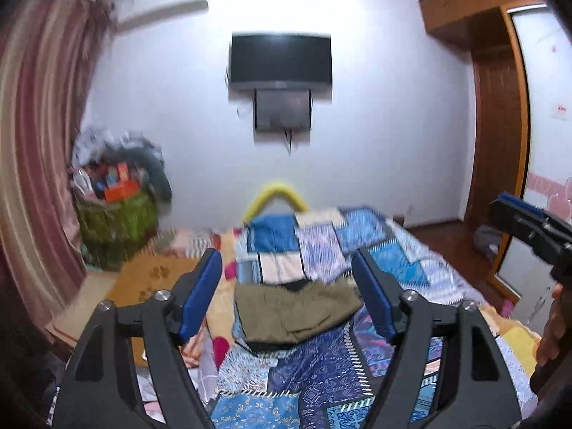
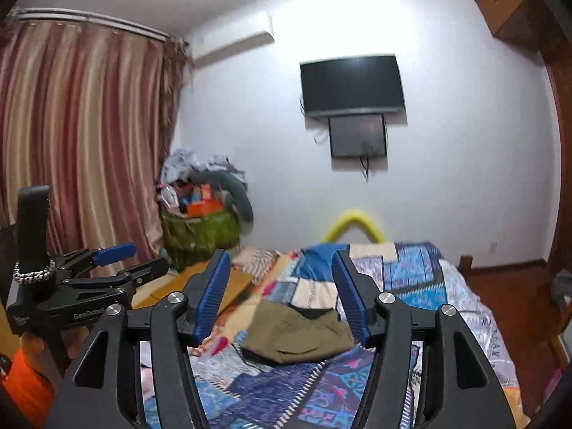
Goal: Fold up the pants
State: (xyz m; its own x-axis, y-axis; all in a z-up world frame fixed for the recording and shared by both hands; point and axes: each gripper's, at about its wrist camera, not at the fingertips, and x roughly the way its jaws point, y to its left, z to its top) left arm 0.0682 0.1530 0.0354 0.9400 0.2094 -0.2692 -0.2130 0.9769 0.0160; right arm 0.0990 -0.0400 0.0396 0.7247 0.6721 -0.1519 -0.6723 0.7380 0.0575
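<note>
We hold both grippers raised above the near end of the bed (image 1: 422, 261), well apart from the olive pants (image 1: 298, 312), which lie folded into a compact bundle on the patchwork quilt in the middle of the bed. The left gripper (image 1: 287, 268) has its jaws wide and empty, and so does the right gripper (image 2: 280, 275). We judge the folding done or nearly so: nothing is gripped, and the bundle sits square, framed between each pair of fingers.
</note>
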